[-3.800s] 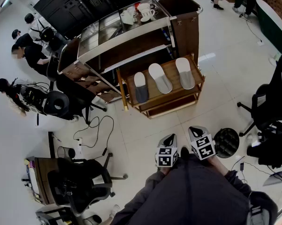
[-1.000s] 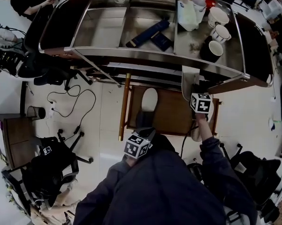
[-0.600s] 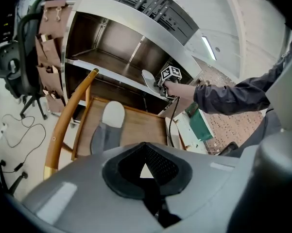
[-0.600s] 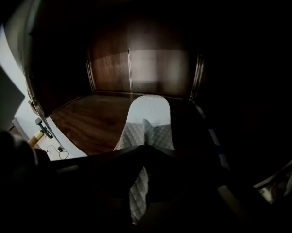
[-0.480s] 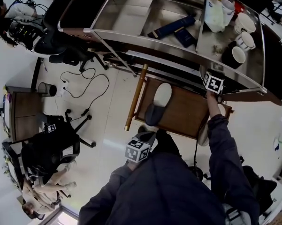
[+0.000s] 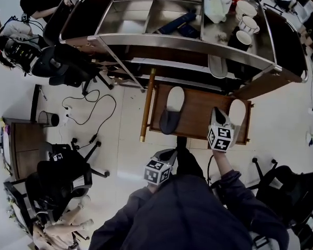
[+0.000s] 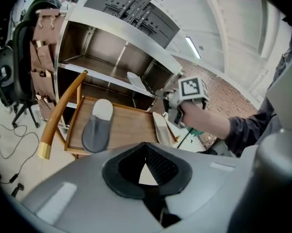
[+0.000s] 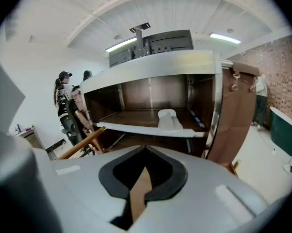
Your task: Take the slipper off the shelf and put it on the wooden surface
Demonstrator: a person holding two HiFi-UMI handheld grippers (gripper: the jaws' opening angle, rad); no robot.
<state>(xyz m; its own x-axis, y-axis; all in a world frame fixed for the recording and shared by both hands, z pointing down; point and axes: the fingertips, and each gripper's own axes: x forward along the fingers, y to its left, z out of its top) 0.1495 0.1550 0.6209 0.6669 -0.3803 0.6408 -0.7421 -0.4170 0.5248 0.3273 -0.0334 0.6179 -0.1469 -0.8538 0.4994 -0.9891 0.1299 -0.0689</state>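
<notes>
A white slipper (image 6: 217, 66) lies alone on the cart's middle shelf (image 8: 136, 128); it also shows in the right gripper view (image 8: 169, 119) and the left gripper view (image 7: 136, 81). Below it, the low wooden surface (image 6: 200, 121) carries a grey-and-white slipper (image 6: 172, 109) and a white slipper (image 6: 237, 113). My right gripper (image 6: 217, 116) hovers over that surface between the two. It is shut and empty, well short of the shelf. My left gripper (image 6: 165, 158) hangs close to my body, shut with nothing in it.
The steel cart top (image 6: 146, 17) holds mugs (image 6: 245, 22), a white jug and blue boxes (image 6: 178, 24). A wooden handle bar (image 6: 147, 105) runs down the wooden cart's left side. Office chairs (image 6: 62, 178), floor cables (image 6: 88, 113) and people stand at the left.
My right gripper carried a white slipper up to the shelf, left it there, and drew back down over the wooden surface. The left gripper has stayed near my body.
</notes>
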